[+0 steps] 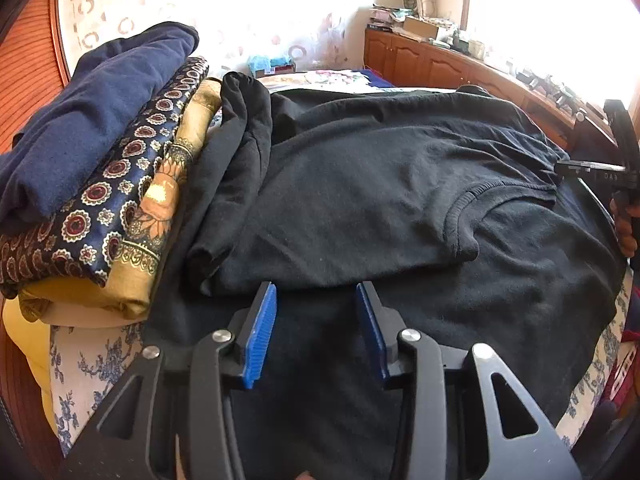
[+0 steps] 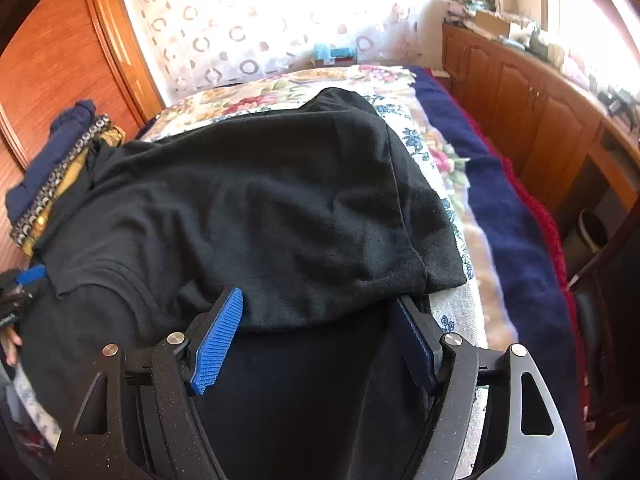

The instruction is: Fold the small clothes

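Note:
A black T-shirt (image 1: 380,184) lies on the bed, its upper part folded back over the lower part, with the ribbed collar (image 1: 464,216) showing. My left gripper (image 1: 317,300) hovers low over the near cloth, just short of the fold's edge, with its blue pads apart and nothing between them. In the right wrist view the same shirt (image 2: 260,208) fills the middle. My right gripper (image 2: 320,308) stands wide open there. The fold's near edge drapes across its tips, and the pads do not press on it. The right gripper (image 1: 618,168) also shows at the left wrist view's right edge.
A stack of folded clothes (image 1: 100,168), navy on top, then patterned and yellow, sits left of the shirt. A floral bedspread (image 2: 452,308) and a navy blanket (image 2: 516,232) lie to the right. A wooden wardrobe (image 2: 52,60) stands left, wooden cabinets (image 2: 540,112) right.

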Tool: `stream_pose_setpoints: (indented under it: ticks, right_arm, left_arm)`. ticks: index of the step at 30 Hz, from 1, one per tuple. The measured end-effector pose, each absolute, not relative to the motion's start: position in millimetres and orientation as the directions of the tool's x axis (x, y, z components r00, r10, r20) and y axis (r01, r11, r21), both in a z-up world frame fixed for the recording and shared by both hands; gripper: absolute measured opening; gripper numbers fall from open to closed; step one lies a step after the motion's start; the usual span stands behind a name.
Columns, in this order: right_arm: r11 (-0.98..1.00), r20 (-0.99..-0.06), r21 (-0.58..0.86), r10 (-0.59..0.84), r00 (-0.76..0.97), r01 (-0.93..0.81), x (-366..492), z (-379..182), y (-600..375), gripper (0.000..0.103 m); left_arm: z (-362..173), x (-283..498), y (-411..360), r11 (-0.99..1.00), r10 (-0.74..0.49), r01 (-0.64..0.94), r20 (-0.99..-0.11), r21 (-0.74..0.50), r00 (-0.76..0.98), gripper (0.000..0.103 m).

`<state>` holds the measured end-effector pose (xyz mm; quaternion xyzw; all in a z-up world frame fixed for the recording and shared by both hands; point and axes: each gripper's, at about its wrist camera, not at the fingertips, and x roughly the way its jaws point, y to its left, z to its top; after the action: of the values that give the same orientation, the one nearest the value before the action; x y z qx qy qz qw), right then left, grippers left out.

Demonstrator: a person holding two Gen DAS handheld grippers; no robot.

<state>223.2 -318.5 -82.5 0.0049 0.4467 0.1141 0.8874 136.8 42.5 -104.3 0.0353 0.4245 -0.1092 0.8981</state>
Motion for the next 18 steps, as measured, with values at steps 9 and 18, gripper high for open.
stream_pose_setpoints:
  ticks: [9,18]
  right_arm:
    - [0.976,-0.796,-0.015,0.119,0.594,-0.215,222.4,-88.5,-303.1,0.077]
    - [0.976,-0.795,-0.017,0.119,0.596,-0.217,222.7,-89.6,-304.7,0.077]
  left_arm:
    - [-104.7,138.9,43.4,0.974,-0.168,0.222,-0.771,-0.036,0.615,0.043]
    - [-105.1,139.9,42.1,0.974,-0.165,0.227,-0.772,-0.029,0.613,0.048]
